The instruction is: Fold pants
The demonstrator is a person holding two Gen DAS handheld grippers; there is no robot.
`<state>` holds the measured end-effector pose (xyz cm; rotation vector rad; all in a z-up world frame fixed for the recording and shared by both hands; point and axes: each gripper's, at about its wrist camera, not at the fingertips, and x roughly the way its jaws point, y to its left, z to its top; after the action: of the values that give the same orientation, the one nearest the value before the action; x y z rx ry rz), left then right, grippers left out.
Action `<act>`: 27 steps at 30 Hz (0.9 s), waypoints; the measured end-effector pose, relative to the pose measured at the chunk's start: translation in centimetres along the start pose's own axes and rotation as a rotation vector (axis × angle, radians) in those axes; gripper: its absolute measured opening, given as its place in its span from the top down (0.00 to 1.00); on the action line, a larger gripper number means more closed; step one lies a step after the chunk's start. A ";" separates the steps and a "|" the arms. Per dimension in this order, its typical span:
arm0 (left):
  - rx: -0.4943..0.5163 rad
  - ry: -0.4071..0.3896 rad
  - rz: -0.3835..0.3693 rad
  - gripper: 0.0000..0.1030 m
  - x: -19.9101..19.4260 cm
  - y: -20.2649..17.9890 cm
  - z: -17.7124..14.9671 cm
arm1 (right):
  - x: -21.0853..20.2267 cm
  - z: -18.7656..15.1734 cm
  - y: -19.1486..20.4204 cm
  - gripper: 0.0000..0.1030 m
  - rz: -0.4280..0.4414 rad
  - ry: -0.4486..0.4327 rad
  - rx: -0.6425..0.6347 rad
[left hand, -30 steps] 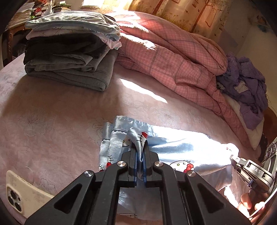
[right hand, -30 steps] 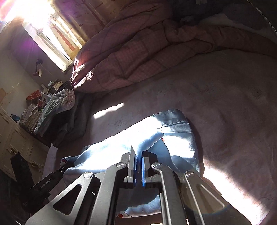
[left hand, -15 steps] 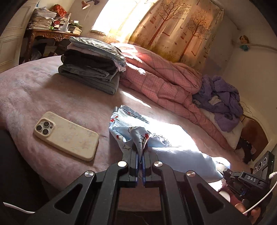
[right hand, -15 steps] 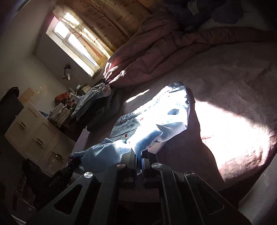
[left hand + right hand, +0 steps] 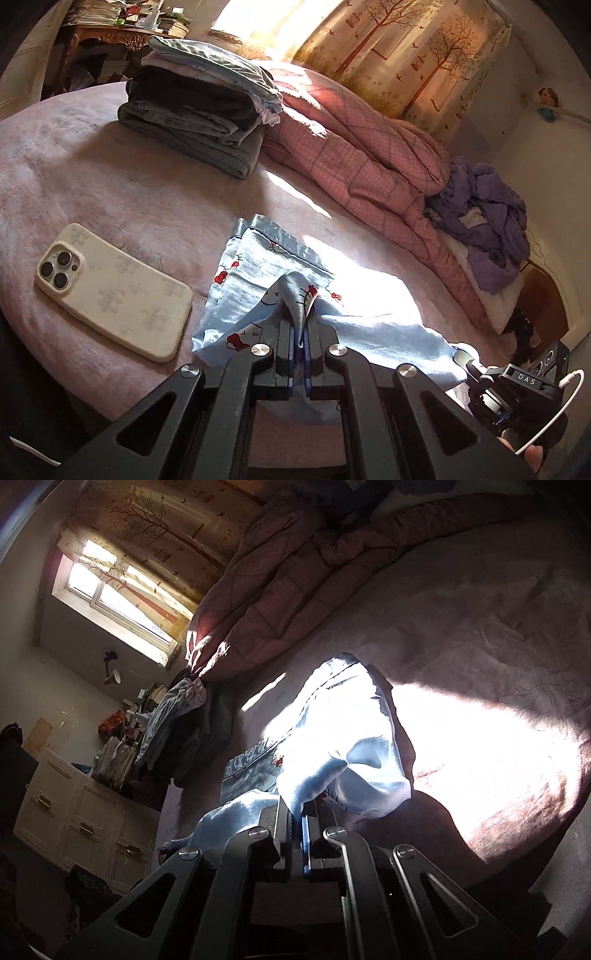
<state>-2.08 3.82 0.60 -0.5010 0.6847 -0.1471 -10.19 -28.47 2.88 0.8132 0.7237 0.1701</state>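
Light blue pants (image 5: 258, 273) with a red-bow cat print lie stretched across the near part of the pink bed (image 5: 110, 192). My left gripper (image 5: 300, 325) is shut on a pinched fold of the printed cloth at one end. My right gripper (image 5: 297, 808) is shut on a bunched fold at the other end of the pants (image 5: 332, 720), which are sunlit there. In the left wrist view the right gripper (image 5: 476, 369) shows at the lower right, holding the far edge. Both held edges sit near the bed's front edge.
A cream-cased phone (image 5: 114, 291) lies just left of the pants. A stack of folded clothes (image 5: 199, 107) stands farther back. A rumpled pink checked quilt (image 5: 362, 155) and purple clothing (image 5: 487, 221) fill the far side. White drawers (image 5: 85, 819) stand beside the bed.
Both grippers have drawn back toward the bed's front edge, dragging the pants with them. The phone and the room beyond have come fully into view. Both stay shut on the cloth.
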 end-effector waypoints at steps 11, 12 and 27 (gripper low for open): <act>0.082 0.071 0.145 0.95 9.2 -0.8 5.6 | 10.2 5.6 0.5 0.90 -0.108 0.042 0.036; 0.092 0.066 0.152 0.91 9.6 -0.7 6.0 | 10.6 6.0 0.7 0.81 -0.112 0.036 0.016; 0.456 0.162 0.024 0.62 5.8 -2.8 4.0 | 7.7 6.1 6.8 0.39 -0.067 0.060 -0.647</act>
<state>5.03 1.29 1.35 -0.0431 0.7871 -0.3147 0.44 -24.38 6.55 0.1672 0.6937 0.3468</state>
